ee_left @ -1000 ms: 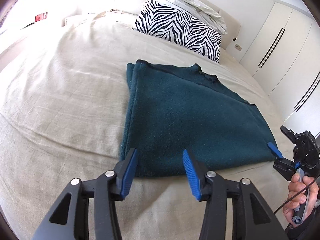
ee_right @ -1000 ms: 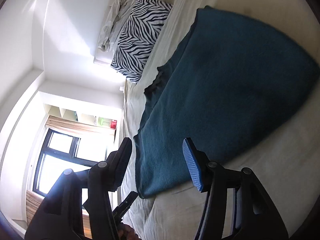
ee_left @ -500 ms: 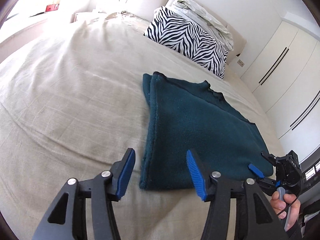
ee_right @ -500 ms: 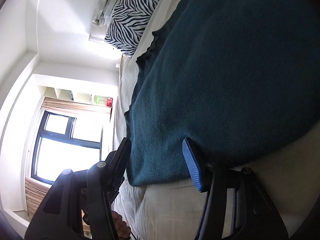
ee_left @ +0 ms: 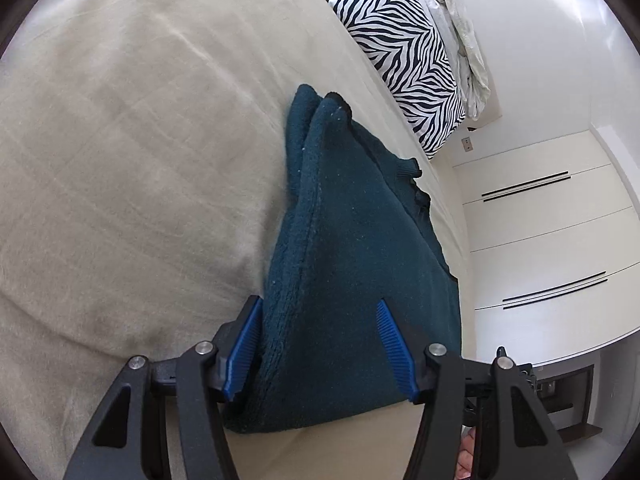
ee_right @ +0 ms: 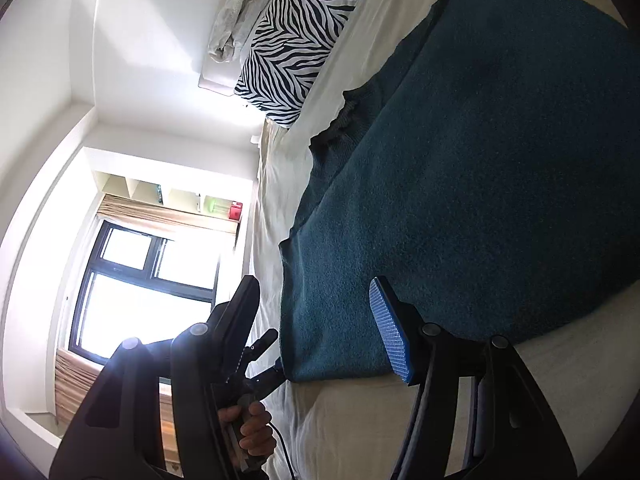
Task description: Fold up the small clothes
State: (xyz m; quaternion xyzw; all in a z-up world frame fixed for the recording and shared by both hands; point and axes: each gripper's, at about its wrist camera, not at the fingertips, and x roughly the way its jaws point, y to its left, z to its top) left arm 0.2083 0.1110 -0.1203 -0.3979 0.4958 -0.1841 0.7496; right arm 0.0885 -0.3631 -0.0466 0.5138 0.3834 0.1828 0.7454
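Nearest in the left wrist view: the left gripper (ee_left: pixel 318 344), about half open, set astride the near corner of the teal garment (ee_left: pixel 352 260). Left blue pad (ee_left: pixel 244 344) close against the thick folded edge, hard to tell whether touching; right pad above the fleece surface, not pressing. No real hold on the cloth. Under and around it, the beige bed cover (ee_left: pixel 140 160), wrinkled, bare on the left side. Teal garment folded double, lying flat on the cover, running away from the fingers toward the head of the bed, with its far corner a little raised. Beyond it a zebra pillow (ee_left: pixel 404 52), well apart from the garment, and a crumpled pale cloth (ee_left: pixel 460 32) leaning behind the pillow. Farther right, white wardrobe doors (ee_left: pixel 540 240) with dark handle lines. In the right wrist view, tilted sideways: the right gripper (ee_right: pixel 312 320), jaws opening at this moment, with the other near corner of the garment between them. Blue pad on the right over the fleece, dark finger on the left off the cloth, beside its edge; nothing clamped. Low on the left, partly blocking the view, a hand (ee_right: pixel 248 432) around the handle of the left gripper, whose tips reach the garment's corner. Behind that, a bright window (ee_right: pixel 140 280) with a dark frame and a shelf (ee_right: pixel 180 196) above it, small objects there too blurred to name.
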